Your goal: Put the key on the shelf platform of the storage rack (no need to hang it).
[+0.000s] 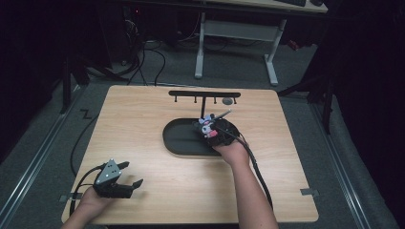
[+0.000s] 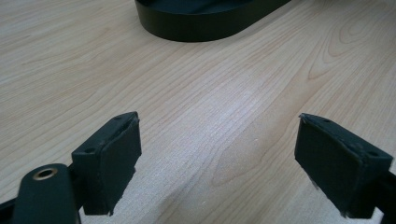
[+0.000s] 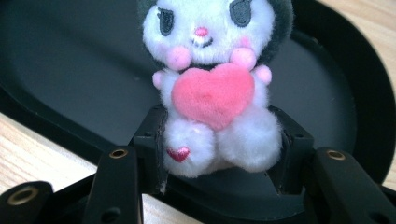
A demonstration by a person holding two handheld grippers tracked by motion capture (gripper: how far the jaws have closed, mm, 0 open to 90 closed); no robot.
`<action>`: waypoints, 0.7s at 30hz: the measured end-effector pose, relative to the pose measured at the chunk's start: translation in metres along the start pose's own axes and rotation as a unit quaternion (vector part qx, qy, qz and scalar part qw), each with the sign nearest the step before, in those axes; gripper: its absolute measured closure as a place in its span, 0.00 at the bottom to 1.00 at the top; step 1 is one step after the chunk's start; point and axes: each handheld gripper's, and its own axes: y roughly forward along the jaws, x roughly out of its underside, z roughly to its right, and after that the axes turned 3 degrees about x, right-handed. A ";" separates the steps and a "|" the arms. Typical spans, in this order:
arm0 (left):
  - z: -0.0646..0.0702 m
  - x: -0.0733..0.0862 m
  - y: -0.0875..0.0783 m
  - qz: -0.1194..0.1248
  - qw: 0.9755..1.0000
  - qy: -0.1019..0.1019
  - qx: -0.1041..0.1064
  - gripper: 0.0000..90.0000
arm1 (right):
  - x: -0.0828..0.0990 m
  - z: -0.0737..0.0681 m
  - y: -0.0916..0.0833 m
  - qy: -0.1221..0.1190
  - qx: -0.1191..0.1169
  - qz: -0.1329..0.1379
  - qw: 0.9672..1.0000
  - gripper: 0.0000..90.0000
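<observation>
A small white plush toy (image 3: 212, 93) with a dark hood and a pink heart on its chest sits between the jaws of my right gripper (image 3: 219, 149), which is shut on its lower body. In the high view the plush toy (image 1: 207, 124) and right gripper (image 1: 210, 131) hang over the right end of a black oval tray (image 1: 179, 138). The tray's dark floor (image 3: 79, 70) lies behind the toy. My left gripper (image 1: 136, 174) rests at the table's front left, jaws wide apart. Its fingertips (image 2: 109, 158) frame bare wood, with the tray's wall (image 2: 205, 25) farther off.
A black rack with several small hooks (image 1: 204, 95) stands at the table's far edge behind the tray. A cable (image 1: 255, 164) trails from the right gripper along the forearm. Beyond the table are a white desk frame (image 1: 239, 36) and floor cables.
</observation>
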 end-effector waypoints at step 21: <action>0.000 0.000 0.001 -0.004 1.000 0.002 0.000 0.17 | 0.022 0.004 0.006 0.016 -0.012 -0.022 1.000 0.43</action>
